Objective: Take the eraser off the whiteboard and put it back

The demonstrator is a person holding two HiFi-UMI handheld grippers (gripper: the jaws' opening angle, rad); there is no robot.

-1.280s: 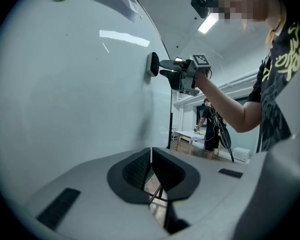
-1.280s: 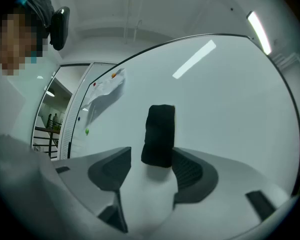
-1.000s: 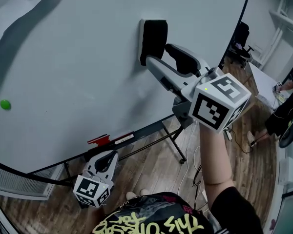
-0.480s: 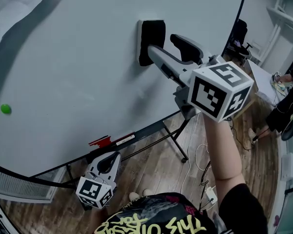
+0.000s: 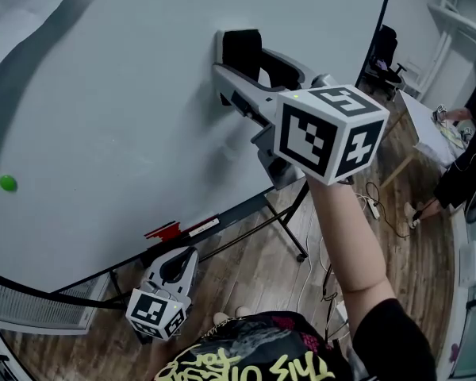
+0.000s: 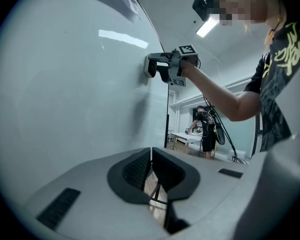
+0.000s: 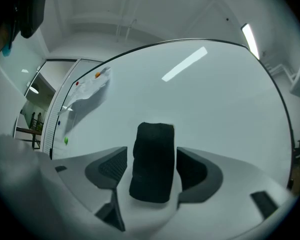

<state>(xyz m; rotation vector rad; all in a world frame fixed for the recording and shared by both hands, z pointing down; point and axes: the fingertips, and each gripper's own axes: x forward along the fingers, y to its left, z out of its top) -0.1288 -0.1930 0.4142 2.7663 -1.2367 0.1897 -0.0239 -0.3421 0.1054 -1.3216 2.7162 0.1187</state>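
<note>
Up on the whiteboard [image 5: 127,94], the black eraser [image 7: 152,156] sits flat against the surface, standing upright, toward the board's right side. Our right gripper [image 5: 238,62] is reached up to it with one jaw on each side, and those jaws have just been opening. From the right gripper view we see a gap between each pad and the eraser, so the jaws are spread around it, not squeezing it, and the eraser hangs on the board by itself. Way down low, our left gripper [image 6: 151,159] hangs just under the board's bottom edge, jaws pressed together with nothing in them. Just above it on the ledge [image 5: 222,221] lies a red thing [image 5: 163,229], looks like a marker. One small green magnet [image 5: 8,183] sticks to the board far off to the left, well apart from the eraser. Below us is wooden floor [image 5: 262,268], and another person [image 5: 464,173] stands by a table [image 5: 426,131] off to the right.
</note>
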